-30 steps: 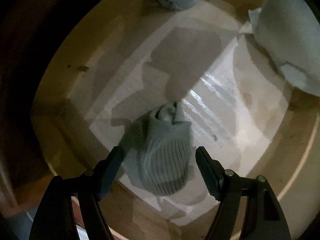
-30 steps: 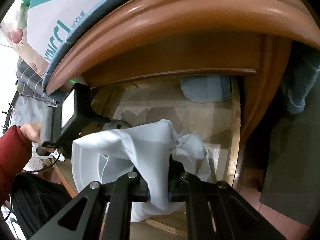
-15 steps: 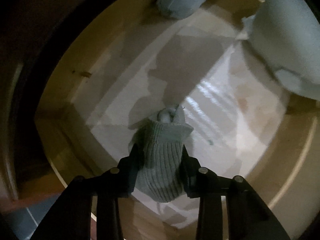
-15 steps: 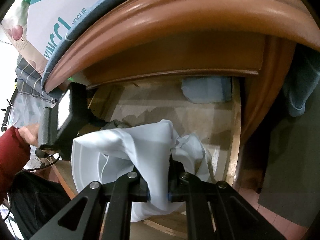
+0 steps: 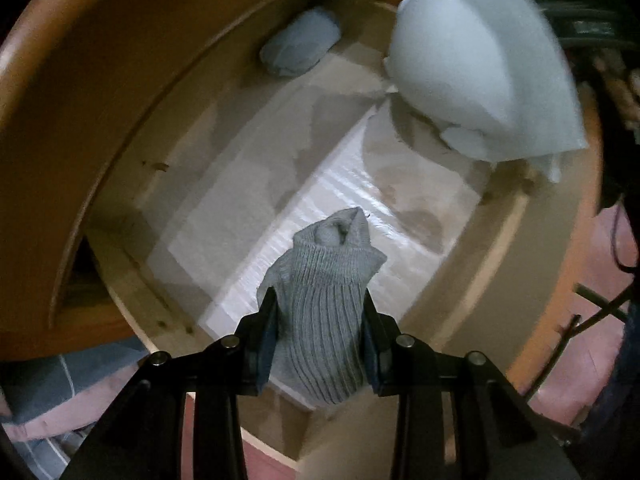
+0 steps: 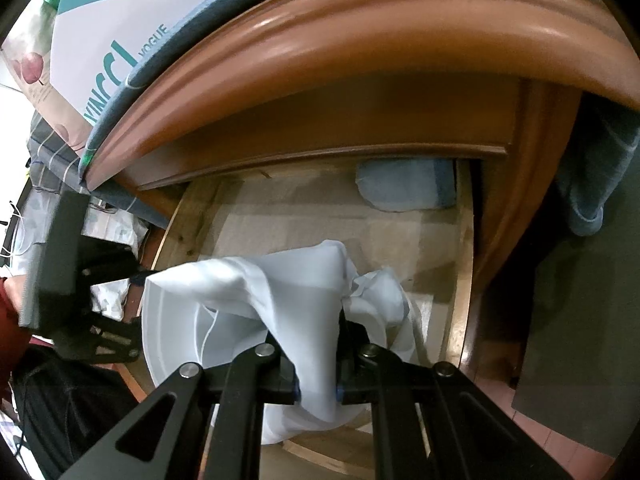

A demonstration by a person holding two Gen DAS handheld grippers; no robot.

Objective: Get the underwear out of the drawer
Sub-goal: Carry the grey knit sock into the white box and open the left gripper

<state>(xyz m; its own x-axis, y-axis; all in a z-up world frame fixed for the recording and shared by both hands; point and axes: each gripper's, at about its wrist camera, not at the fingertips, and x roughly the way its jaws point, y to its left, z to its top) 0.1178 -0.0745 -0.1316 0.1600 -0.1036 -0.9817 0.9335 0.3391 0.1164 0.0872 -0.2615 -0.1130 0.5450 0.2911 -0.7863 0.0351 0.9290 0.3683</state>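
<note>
My left gripper (image 5: 318, 338) is shut on a grey ribbed rolled sock (image 5: 324, 300) and holds it above the open wooden drawer (image 5: 132, 272). My right gripper (image 6: 318, 372) is shut on white underwear (image 6: 280, 300), which hangs over the drawer's front; the same white cloth shows at the top right in the left wrist view (image 5: 476, 64). A folded light-blue garment (image 5: 300, 46) lies in the drawer's far corner, also seen in the right wrist view (image 6: 404, 190). The left gripper's body (image 6: 60, 280) shows at the left of the right wrist view.
The drawer bottom is lined with pale paper (image 5: 280, 208). The brown curved top of the cabinet (image 6: 360, 40) overhangs the drawer. A white printed bag (image 6: 92, 20) lies on top. Blue cloth (image 6: 592, 168) hangs at the right. Reddish floor tiles (image 5: 576, 352) lie below.
My left gripper closed on the grey sock and lifted it up and back from the drawer bottom. My right gripper kept hold of the white underwear, nearly still.
</note>
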